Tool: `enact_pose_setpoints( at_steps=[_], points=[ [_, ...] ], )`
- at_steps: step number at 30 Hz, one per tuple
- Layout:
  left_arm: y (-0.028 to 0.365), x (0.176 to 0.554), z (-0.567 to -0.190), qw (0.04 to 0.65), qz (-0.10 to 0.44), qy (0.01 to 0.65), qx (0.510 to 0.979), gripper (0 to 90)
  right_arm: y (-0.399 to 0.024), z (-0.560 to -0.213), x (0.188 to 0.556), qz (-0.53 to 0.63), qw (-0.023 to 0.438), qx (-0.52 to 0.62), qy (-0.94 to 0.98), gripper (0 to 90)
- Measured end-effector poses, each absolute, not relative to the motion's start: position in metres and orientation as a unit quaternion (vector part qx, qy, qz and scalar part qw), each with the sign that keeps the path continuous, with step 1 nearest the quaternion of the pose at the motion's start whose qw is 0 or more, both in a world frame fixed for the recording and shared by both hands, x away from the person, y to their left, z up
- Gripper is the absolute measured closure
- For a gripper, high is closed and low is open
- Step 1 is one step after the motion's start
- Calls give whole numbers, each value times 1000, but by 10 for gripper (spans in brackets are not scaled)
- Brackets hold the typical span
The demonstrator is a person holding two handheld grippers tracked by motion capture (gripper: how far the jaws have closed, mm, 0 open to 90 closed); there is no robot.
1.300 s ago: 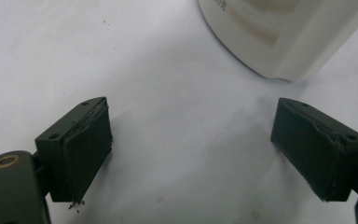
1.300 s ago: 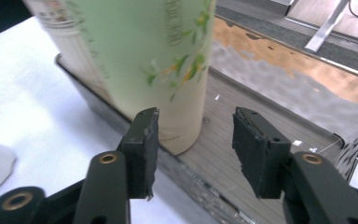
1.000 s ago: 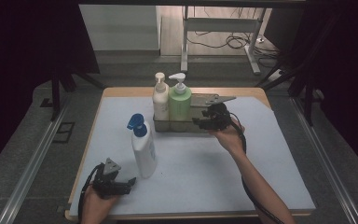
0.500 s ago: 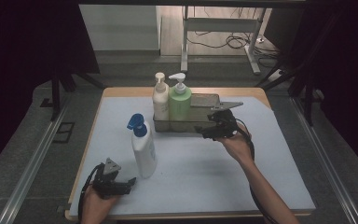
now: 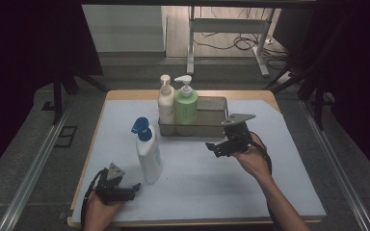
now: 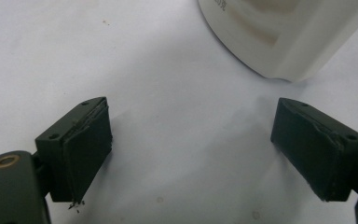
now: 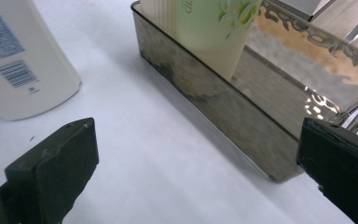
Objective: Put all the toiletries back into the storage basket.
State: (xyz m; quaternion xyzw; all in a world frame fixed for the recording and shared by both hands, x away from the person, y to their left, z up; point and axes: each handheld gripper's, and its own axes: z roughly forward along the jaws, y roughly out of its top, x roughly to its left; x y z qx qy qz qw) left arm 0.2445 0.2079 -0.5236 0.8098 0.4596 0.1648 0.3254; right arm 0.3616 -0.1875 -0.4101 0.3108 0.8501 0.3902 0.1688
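Jaws of the right gripper (image 5: 218, 146) have just been opening, nothing between them, like the left gripper (image 5: 129, 188); straddle the blue-capped bottle (image 5: 147, 153) squarely before lifting it to the tray (image 5: 211, 129)

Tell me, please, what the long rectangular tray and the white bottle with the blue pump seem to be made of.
The long rectangular tray looks like polished metal: its dull grey wall mirrors the green bottle inside, and the far rim carries a pierced pattern. The white bottle with the blue pump seems smooth, opaque plastic with a soft sheen and printed label; I cannot be certain.
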Motion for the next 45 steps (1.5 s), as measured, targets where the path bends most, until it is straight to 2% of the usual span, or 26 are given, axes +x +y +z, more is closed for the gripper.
enact_pose_setpoints(
  at_steps=[23,33,45],
  points=[
    [208,245,-523,324,164,460,810,122,-227,-430,307,399,141,338,841,0],
    [208,245,-523,324,164,460,810,122,-241,-456,287,395,149,359,832,0],
    [208,245,-523,324,164,461,810,122,-250,-498,283,366,149,378,837,0]
  ],
)
